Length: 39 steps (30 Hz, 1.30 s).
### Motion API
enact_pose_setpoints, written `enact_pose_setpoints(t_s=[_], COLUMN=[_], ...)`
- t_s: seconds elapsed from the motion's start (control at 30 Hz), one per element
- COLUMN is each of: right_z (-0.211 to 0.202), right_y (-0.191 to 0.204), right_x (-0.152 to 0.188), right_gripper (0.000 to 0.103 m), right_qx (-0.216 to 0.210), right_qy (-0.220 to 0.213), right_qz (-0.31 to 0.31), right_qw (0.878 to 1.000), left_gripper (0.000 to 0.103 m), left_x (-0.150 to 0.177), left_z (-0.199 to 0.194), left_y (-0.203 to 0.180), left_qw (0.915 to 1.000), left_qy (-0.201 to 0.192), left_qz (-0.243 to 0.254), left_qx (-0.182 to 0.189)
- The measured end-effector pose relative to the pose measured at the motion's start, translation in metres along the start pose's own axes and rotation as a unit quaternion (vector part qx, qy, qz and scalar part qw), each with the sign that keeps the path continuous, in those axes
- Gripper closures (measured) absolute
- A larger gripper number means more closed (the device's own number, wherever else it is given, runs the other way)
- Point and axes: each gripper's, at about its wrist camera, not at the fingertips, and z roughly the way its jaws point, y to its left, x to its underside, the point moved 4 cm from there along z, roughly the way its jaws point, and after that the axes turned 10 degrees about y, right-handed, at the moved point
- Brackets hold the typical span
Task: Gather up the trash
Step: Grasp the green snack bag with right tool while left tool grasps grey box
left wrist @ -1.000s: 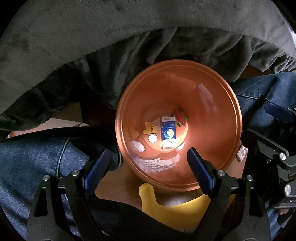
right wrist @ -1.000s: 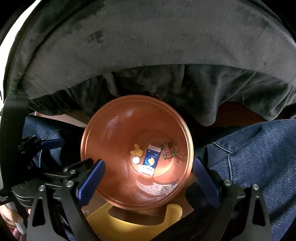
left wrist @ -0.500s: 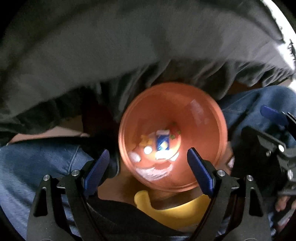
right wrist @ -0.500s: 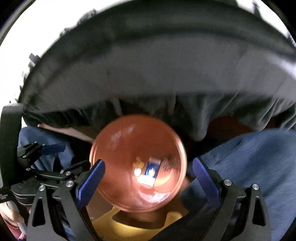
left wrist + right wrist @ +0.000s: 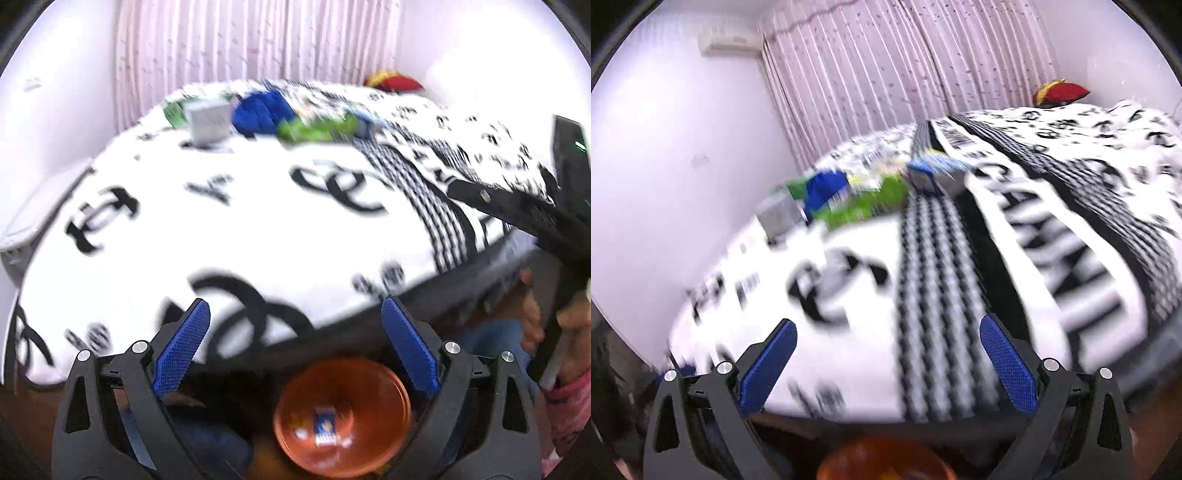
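Left gripper [image 5: 295, 328]: jaws spread wide, nothing held. Right gripper [image 5: 888, 349]: same, wide and empty. Orange bin [image 5: 341, 415] low between left fingers, 1 blue packet [image 5: 324, 428] inside. Blurred trash pile [image 5: 849, 195] far ahead on patterned bedspread [image 5: 960, 277], beyond both grippers.
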Motion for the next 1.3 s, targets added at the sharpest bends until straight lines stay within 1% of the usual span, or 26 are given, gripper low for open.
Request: enact_pose_setpoints(t_s=[0.07,0.13,0.2,0.23,0.3,0.4,0.5,0.57,0.63,0.67,0.7,0.73,0.8,0.9,1.0,1.1,1.23,1.3], right_z=[0.022,0.044,0.067,0.076,0.103,0.133,0.164,0.183,0.192,0.193,0.193,0.192,0.186,0.169,0.141,0.110,0.062,0.044], right_y=[0.003,0.005,0.009,0.013,0.014,0.008,0.001,-0.003,-0.004,-0.002,0.001,0.003,0.007,0.010,0.011,0.016,0.023,0.023], right_x=[-0.030,-0.056,-0.084,-0.090,-0.111,-0.130,-0.146,-0.149,-0.149,-0.148,-0.148,-0.147,-0.145,-0.141,-0.135,-0.126,-0.098,-0.080], right_gripper=[0.005,0.005,0.005,0.005,0.005,0.005,0.005,0.006,0.009,0.017,0.032,0.032,0.035,0.036,0.036,0.036,0.036,0.036], right_qx=[-0.024,-0.027,-0.013,-0.012,-0.021,-0.040,-0.062,-0.077,-0.070,-0.067,-0.067,-0.068,-0.065,-0.058,-0.066,-0.069,-0.057,-0.046], right_qy=[0.002,0.001,-0.003,-0.003,0.015,0.034,0.060,0.082,0.087,0.085,0.084,0.087,0.080,0.064,0.045,0.031,0.017,0.016], right_qz=[0.009,0.018,0.018,0.019,0.035,0.073,0.118,0.151,0.159,0.155,0.152,0.147,0.135,0.116,0.104,0.074,0.018,-0.004], right_qw=[1.000,0.999,1.000,1.000,0.999,0.996,0.989,0.982,0.981,0.982,0.983,0.983,0.986,0.989,0.991,0.994,0.998,0.999], left_gripper=[0.011,0.011,0.011,0.011,0.011,0.011,0.011,0.011,0.011,0.011,0.011,0.011,0.011,0.011,0.011,0.011,0.011,0.011], left_x=[-0.008,-0.012,-0.014,-0.016,-0.017,-0.022,-0.024,-0.026,-0.028,-0.030,-0.031,-0.032,-0.034,-0.037,-0.039,-0.046,-0.073,-0.088], left_z=[-0.005,-0.005,-0.006,-0.004,-0.004,-0.001,0.002,0.003,0.005,0.006,0.006,0.005,0.006,0.004,0.004,0.005,0.013,0.020], left_y=[0.010,0.018,0.023,0.027,0.034,0.042,0.049,0.054,0.058,0.059,0.061,0.063,0.065,0.068,0.069,0.071,0.075,0.078], left_qw=[0.9996,0.9993,0.9991,0.9989,0.9988,0.9984,0.9981,0.9979,0.9976,0.9974,0.9973,0.9970,0.9967,0.9961,0.9957,0.9956,0.9943,0.9941], left_qy=[-0.017,-0.022,-0.024,-0.025,-0.024,-0.023,-0.021,-0.019,-0.020,-0.020,-0.020,-0.022,-0.025,-0.029,-0.032,-0.034,-0.051,-0.054], left_qz=[-0.012,-0.021,-0.026,-0.030,-0.031,-0.040,-0.047,-0.052,-0.055,-0.056,-0.057,-0.060,-0.064,-0.069,-0.072,-0.075,-0.079,-0.084], left_qx=[-0.019,-0.020,-0.021,-0.027,-0.030,-0.033,-0.033,-0.035,-0.038,-0.040,-0.042,-0.042,-0.044,-0.046,-0.049,-0.044,-0.049,-0.043])
